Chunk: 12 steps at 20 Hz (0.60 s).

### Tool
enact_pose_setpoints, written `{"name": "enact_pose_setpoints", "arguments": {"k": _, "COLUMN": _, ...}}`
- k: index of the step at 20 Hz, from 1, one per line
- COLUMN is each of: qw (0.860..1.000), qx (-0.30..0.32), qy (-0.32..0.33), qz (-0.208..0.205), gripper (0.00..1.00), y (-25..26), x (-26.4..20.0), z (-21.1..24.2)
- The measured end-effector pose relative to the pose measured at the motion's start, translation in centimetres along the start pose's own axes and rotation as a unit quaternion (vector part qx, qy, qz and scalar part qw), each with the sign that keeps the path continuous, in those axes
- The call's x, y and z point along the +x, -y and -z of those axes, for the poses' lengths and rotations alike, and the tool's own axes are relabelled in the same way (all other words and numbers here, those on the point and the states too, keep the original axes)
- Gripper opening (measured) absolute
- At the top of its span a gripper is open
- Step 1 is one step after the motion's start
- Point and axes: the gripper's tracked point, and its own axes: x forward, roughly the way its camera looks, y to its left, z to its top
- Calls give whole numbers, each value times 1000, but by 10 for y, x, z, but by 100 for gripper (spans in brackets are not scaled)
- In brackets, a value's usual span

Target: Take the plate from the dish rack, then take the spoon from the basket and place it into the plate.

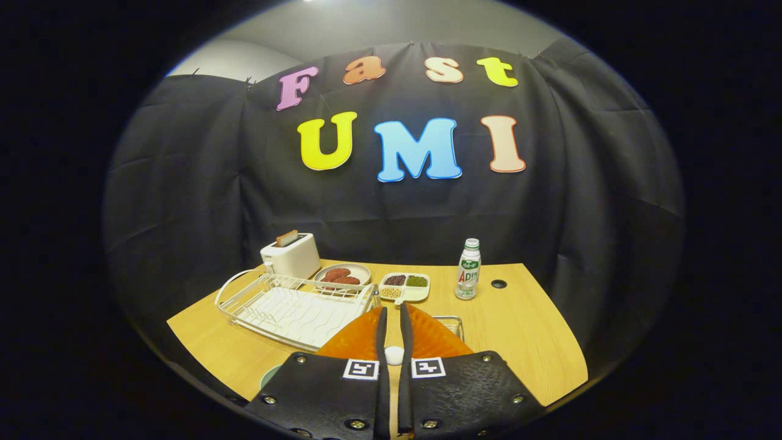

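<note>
Between the fingers [393,351], which stand nearly together with only a thin slit between them, a small white rounded object [394,355] shows, most likely the bowl or handle end of the white spoon; both fingers seem to press on it, though the grip itself is partly hidden. Directly beyond and beneath the fingers lies the orange ribbed round plate [366,343], resting on the light wooden table [519,330] just in front of the white wire dish rack [293,308], whose bars now carry nothing. A corner of the silver wire basket [452,322] peeks out behind the plate's far right edge. Farther back stand a white toaster [292,256] with a slice in its slot, a grey plate of reddish patties [342,276], a cream divided tray of beans and grains [404,286], and a white bottle with a green label [468,270]. Judging by this layout, the plate is already out of the rack and the spoon out of the basket, so the step in hand is the last one: laying the spoon in the plate. The next move calls for lowering the fingers over the plate's middle, keeping the spoon level, then parting them gently so it settles inside the rim rather than sliding off onto the table.
</note>
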Motion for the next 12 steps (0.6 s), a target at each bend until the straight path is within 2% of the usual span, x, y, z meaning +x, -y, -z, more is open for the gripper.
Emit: {"name": "enact_pose_setpoints", "arguments": {"k": 12, "qw": 995, "qx": -28, "qy": -74, "qz": -54, "gripper": 5, "y": -75, "x": 22, "z": 50}}
